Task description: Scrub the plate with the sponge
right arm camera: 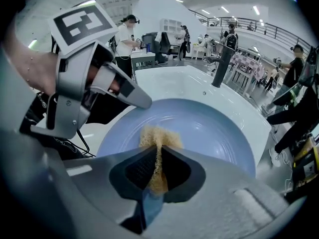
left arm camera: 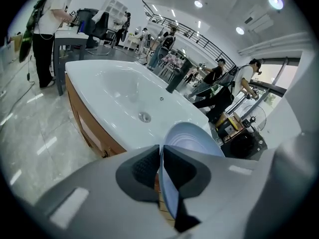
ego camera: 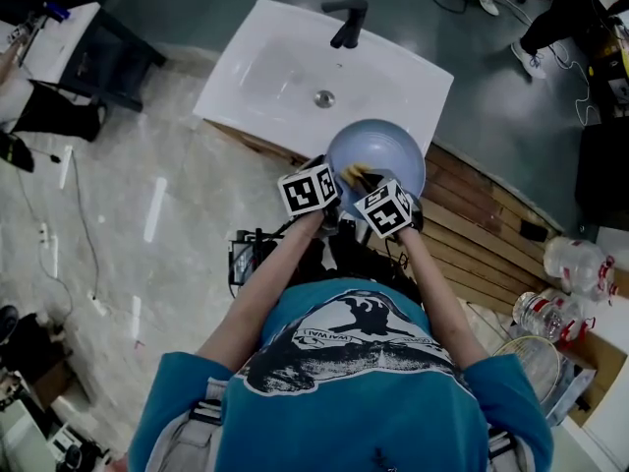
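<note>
I hold a pale blue plate [ego camera: 385,146] above the near edge of the white sink [ego camera: 285,62]. My left gripper [ego camera: 332,179] is shut on the plate's left rim, and in the left gripper view the rim [left arm camera: 192,139] runs edge-on between the jaws [left arm camera: 160,159]. The right gripper [ego camera: 362,177] is shut on a yellow sponge [ego camera: 355,172]. In the right gripper view the sponge [right arm camera: 157,135] is squeezed between the jaws [right arm camera: 159,167] and rests against the plate's face [right arm camera: 214,128]. The left gripper [right arm camera: 135,99] shows at the plate's upper left rim.
A black faucet [ego camera: 348,22] stands at the back of the sink, with the drain [ego camera: 324,98] mid-basin. The sink sits on a wooden cabinet [left arm camera: 84,123]. Plastic bottles [ego camera: 575,264] lie at the right. Several people stand at tables in the background [left arm camera: 52,19].
</note>
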Motion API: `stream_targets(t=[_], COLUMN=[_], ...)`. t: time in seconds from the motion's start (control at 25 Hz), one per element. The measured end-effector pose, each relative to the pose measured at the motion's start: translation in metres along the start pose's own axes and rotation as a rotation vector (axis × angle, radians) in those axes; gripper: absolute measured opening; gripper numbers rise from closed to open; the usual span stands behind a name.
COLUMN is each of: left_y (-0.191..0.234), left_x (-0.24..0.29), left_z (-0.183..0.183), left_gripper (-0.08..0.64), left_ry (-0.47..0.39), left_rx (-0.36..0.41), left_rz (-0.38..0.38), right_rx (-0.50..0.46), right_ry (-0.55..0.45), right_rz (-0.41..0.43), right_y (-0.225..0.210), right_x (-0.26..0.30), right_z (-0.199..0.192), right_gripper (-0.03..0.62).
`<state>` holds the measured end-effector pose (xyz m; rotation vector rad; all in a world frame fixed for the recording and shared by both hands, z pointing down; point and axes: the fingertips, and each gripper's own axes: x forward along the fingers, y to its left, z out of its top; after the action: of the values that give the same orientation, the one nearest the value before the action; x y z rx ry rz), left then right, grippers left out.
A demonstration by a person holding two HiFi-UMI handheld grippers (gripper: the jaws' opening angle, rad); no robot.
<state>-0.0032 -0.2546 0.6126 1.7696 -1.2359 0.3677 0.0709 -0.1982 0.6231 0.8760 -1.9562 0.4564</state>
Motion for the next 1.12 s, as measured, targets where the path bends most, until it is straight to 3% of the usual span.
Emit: stream_targets(t=[0.28, 0.44, 0.52, 0.76, 1.12], left_y=[0.000, -0.004, -0.008, -0.016, -0.027], left_x=[0.005, 0.000, -0.007, -0.041, -0.092], left_z=[0.004, 0.003, 0.008, 0.027, 0.016], left_gripper=[0.053, 0.162, 0.181, 0.189, 0.143], left_ry=[0.009, 0.037, 0.029, -0.021, -0.025], left_rx=[0.027, 0.089, 0.146, 0.348, 0.459], left_rz=[-0.024, -0.075, -0.102, -0.166, -0.300], right_rx=[0.025, 0.041, 0.053, 0.180, 0.302], right_ry=[-0.023, -0.027, -0.035, -0.127, -0.304], right_rz=[0.010, 0.000, -0.011, -0.081, -0.094], right_y=[-0.006, -0.008, -0.010, -0.018, 0.001], right_x=[0.004, 0.005, 0.004, -0.009, -0.056], right_z=[0.004, 0.005, 0.006, 0.013, 0.034], right_gripper=[0.031, 0.032, 0.034, 0.034, 0.034])
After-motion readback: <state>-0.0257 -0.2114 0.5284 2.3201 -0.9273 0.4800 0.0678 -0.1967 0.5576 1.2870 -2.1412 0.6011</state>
